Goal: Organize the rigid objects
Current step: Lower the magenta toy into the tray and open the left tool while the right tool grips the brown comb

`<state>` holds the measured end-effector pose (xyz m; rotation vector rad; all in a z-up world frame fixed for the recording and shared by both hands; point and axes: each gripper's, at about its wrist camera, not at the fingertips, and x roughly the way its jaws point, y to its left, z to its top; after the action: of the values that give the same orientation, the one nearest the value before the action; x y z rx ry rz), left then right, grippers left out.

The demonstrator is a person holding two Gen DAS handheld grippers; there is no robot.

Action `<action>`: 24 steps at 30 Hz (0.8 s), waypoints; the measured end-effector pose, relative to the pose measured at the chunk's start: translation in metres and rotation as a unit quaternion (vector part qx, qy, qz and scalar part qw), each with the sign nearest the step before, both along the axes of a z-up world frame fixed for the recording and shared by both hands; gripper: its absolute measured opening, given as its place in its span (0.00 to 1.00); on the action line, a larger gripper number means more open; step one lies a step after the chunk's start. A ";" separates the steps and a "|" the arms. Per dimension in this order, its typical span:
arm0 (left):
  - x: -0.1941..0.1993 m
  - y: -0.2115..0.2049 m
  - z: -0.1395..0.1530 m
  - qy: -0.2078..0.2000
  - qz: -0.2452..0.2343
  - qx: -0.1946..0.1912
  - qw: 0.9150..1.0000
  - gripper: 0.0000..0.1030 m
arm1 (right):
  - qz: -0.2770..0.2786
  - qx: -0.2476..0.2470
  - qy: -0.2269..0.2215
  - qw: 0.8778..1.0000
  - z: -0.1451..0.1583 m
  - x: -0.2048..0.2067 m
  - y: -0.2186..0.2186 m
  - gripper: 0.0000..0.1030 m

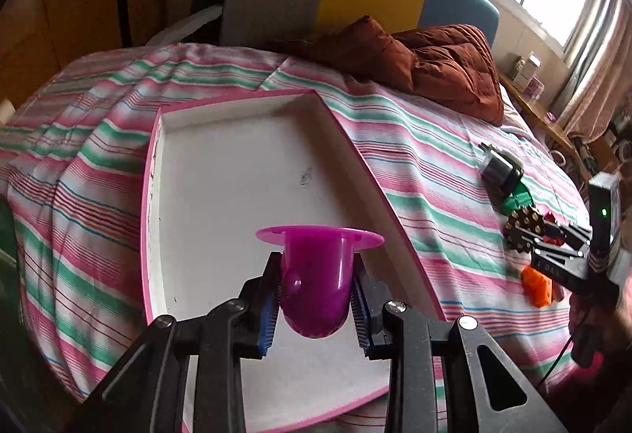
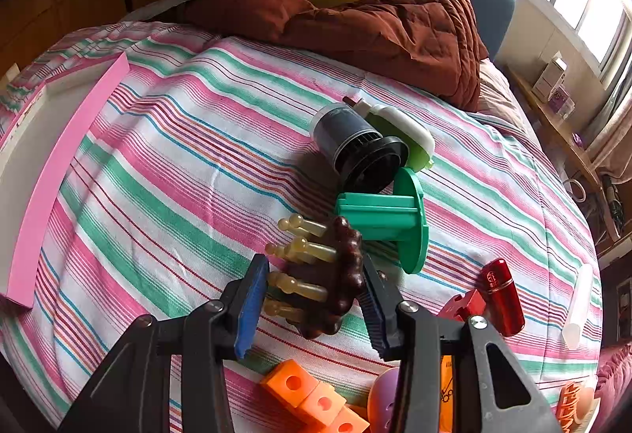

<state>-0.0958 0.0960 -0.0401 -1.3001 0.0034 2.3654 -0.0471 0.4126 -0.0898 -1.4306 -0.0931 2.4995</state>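
Note:
My left gripper (image 1: 318,300) is shut on a purple flanged plastic cup (image 1: 316,275) and holds it above the near part of a white tray with a pink rim (image 1: 355,152). My right gripper (image 2: 312,298) is open around a dark brown massage brush with yellowish pegs (image 2: 343,275) that lies on the striped bedsheet; both pads stand beside it. The tray's pink wall (image 2: 59,172) shows at the left of the right wrist view. The right gripper (image 1: 553,235) also appears in the left wrist view, over the brush (image 1: 523,227).
On the sheet near the brush lie a green spool (image 2: 387,216), a black cylinder (image 2: 355,145), a white-green bottle (image 2: 403,133), a red tube (image 2: 503,295), orange blocks (image 2: 316,401) and a white stick (image 2: 578,306). A brown quilt (image 2: 375,30) lies at the bed's head.

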 end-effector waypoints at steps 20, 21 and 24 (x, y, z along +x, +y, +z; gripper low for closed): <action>-0.125 -0.018 -0.025 -0.008 0.066 -0.054 0.996 0.31 | 0.004 0.006 -0.002 1.000 0.001 -0.001 -0.004 0.43; -0.130 -0.017 -0.026 -0.002 0.066 -0.061 0.996 0.31 | 0.004 0.006 -0.003 1.000 0.001 -0.001 -0.004 0.43; -0.141 -0.017 -0.032 -0.003 0.070 -0.077 0.995 0.32 | 0.004 0.006 -0.003 1.000 0.001 -0.001 -0.004 0.43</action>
<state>-0.2364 0.0791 -0.0718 -1.4213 0.0989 2.5217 -0.0479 0.4086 -0.0887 -1.4343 -0.1149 2.4968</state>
